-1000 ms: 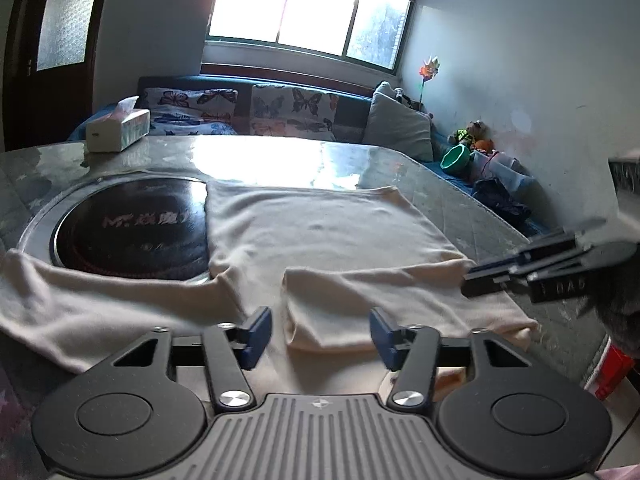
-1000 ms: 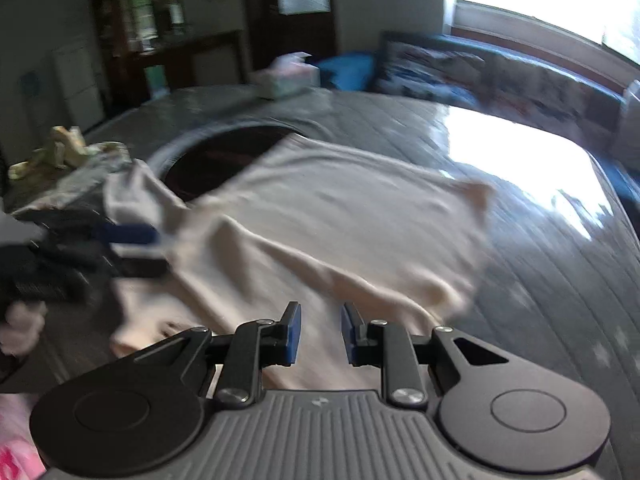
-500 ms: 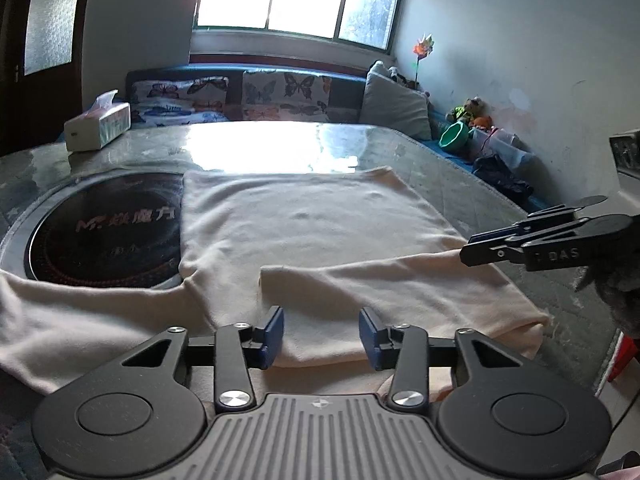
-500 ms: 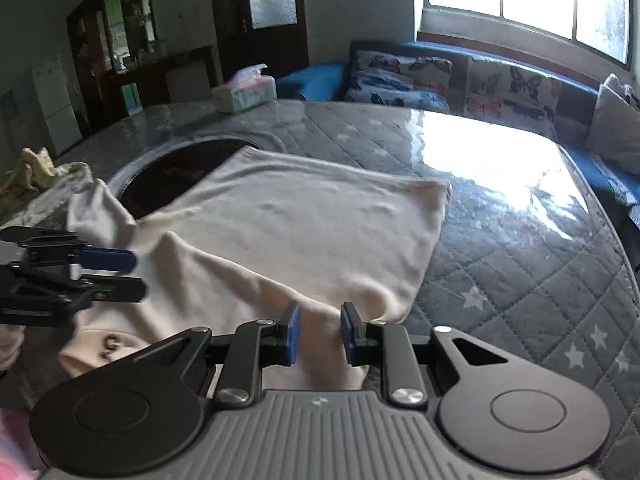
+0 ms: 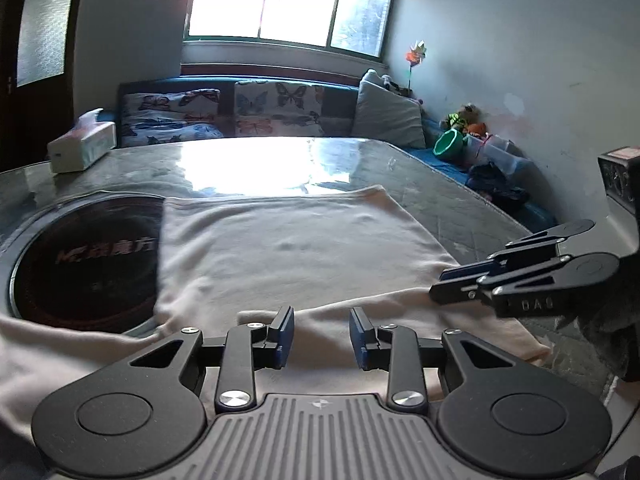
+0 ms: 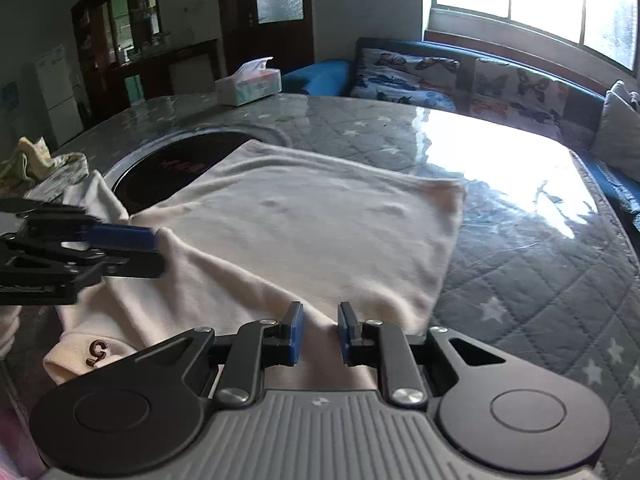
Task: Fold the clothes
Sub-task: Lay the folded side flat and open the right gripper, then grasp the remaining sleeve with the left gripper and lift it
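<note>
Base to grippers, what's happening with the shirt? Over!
Left gripper and right gripper: jaws open, holding nothing. Cream shirt flat on the quilted table, one sleeve folded in. Shirt partly over the round black cooktop.

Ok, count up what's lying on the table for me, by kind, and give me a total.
Cream garment: 1
Tissue box: 1
Crumpled yellowish cloth: 1
Round black cooktop set into the table: 1
Total: 4
</note>
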### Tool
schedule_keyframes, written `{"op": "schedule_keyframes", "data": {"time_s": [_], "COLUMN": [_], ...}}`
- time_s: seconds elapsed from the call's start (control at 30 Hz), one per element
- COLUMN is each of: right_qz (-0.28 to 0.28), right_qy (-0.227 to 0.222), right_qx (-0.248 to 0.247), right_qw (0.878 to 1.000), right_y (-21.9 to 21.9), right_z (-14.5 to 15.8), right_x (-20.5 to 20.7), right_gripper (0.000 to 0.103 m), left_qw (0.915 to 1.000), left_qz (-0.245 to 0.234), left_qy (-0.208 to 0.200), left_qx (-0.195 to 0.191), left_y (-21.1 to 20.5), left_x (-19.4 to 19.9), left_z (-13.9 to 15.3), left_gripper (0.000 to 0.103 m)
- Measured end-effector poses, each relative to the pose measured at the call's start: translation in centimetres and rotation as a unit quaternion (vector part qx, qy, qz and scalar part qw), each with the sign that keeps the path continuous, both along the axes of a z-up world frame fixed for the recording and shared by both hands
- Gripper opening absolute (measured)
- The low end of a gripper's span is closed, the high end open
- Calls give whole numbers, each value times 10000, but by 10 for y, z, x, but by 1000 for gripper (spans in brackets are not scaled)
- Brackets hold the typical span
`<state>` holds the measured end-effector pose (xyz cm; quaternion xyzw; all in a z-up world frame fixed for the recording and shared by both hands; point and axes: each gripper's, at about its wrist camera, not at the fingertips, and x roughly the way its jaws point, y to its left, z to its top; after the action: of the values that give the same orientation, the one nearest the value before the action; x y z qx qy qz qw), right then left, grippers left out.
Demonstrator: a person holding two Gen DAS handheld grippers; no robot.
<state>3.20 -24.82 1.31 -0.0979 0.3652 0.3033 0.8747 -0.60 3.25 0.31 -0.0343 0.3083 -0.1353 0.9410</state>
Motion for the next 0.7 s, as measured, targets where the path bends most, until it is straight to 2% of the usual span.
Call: {"op": "schedule_keyframes", "data": {"time_s": [0.13, 0.43, 0.6, 0.67, 0.7], "right_qz": [-2, 252, 589, 715, 782], "right_qy": [20, -106, -77, -84, -93], "right_qx": [-36, -14, -16, 1, 21], "right_qw": [10000, 9996, 9982, 9974, 9969], "right_y": [2, 14, 32, 40, 45], "right_z": [-3, 7, 7, 7, 8], "right_x": [1, -10, -23, -27, -29], "right_gripper": [17, 18, 18, 18, 19], "left_qw": [9998, 9982, 9919, 9872, 9842], "left_qz": [152, 584, 1265, 1596, 1768], "left_qy": [123, 118, 85, 74, 68], "left_qx": [39, -31, -31, 22, 44], "left_y": [6, 30, 64, 79, 87], "left_x": [6, -8, -26, -33, -37], "left_z": [-7, -4, 2, 3, 4], "left_gripper": [28, 27, 28, 37, 37]}}
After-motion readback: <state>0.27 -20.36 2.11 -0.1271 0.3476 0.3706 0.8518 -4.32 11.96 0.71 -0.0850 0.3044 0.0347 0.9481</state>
